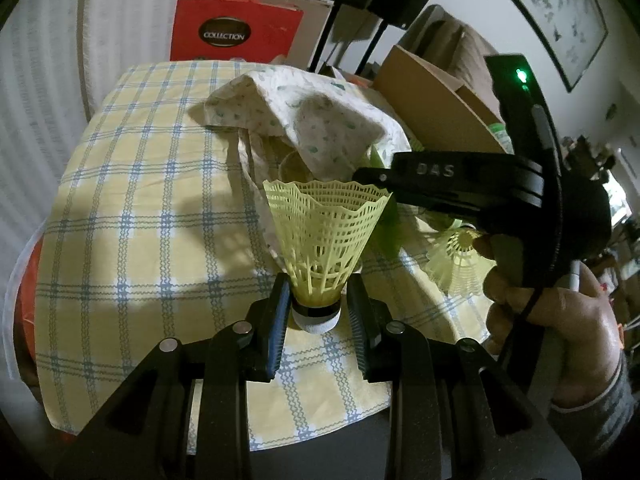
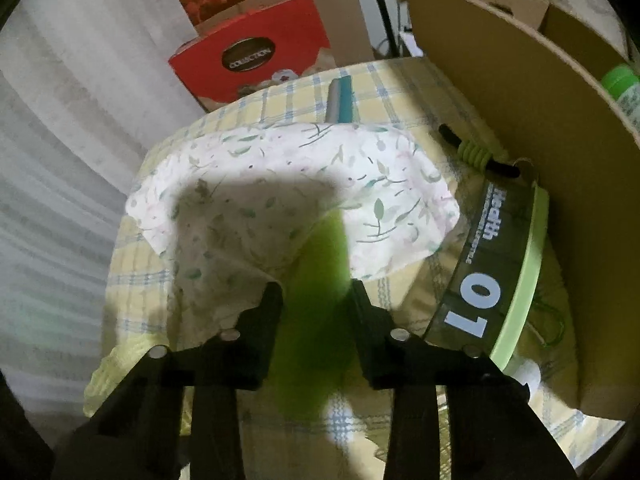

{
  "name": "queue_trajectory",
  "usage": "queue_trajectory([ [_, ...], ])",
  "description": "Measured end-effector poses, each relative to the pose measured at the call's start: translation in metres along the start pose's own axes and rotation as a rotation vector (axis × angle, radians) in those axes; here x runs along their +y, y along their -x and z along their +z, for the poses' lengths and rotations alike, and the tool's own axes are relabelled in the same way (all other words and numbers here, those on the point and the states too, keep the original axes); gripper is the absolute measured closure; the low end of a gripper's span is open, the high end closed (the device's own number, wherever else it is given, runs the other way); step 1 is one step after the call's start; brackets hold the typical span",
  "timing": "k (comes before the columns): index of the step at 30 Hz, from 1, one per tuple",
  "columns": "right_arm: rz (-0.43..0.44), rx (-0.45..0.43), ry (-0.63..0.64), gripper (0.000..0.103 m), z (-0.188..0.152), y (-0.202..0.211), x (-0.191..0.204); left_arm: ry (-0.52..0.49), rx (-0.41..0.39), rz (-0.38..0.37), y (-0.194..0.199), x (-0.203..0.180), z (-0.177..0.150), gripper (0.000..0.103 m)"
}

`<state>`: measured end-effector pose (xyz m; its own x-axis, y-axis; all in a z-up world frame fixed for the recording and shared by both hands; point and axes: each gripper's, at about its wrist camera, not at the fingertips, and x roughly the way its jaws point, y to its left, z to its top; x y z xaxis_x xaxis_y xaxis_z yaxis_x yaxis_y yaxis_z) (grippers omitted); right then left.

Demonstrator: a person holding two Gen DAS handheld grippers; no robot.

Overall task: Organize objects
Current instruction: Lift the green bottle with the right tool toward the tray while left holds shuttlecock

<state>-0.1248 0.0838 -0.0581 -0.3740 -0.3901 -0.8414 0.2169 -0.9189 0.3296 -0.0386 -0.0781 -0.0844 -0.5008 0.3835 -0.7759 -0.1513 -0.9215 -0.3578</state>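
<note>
A pale yellow plastic shuttlecock with a white-and-black cork base (image 1: 320,248) stands upright, skirt up, with its base clamped between the pads of the left claw (image 1: 318,316), low over the worktop. Just behind it lies a crumpled white cloth printed with small green leaves (image 1: 304,120), draped over something I cannot make out. To the right, the right claw (image 2: 316,312) is clenched on a blurred bright green object (image 2: 316,300); what it is I cannot tell. The hand (image 1: 560,320) carrying that claw shows at the edge, and a second yellow shuttlecock (image 1: 456,264) lies on its side just below it. The worktop is covered with a yellow tablecloth checked in blue and white (image 1: 140,200), lit in patches and crossed by shadows. On its right side sits an open brown cardboard box (image 2: 500,100), with a clear tube with a green rim marked "01" (image 2: 492,280) lying against its wall. Beyond the far edge stands a red box labelled "COLLECTION" (image 1: 232,32), beside white ribbed foam sheeting (image 1: 40,80). A framed picture (image 1: 560,12) hangs on the white wall.
</note>
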Motion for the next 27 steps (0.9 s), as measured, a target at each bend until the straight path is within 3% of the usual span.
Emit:
queue_trajectory([
  [6, 0.069, 0.013, -0.018, 0.071, -0.003, 0.007, -0.010, 0.022, -0.008, -0.011, 0.003, 0.000, 0.001, 0.078],
  [15, 0.124, -0.043, 0.027, 0.071, -0.001, 0.047, -0.002, 0.034, -0.050, -0.040, 0.020, -0.006, 0.011, 0.078],
  [27, 0.127, -0.123, 0.099, 0.071, 0.005, 0.094, -0.007, 0.018, -0.074, -0.058, 0.033, -0.039, 0.030, 0.078],
])
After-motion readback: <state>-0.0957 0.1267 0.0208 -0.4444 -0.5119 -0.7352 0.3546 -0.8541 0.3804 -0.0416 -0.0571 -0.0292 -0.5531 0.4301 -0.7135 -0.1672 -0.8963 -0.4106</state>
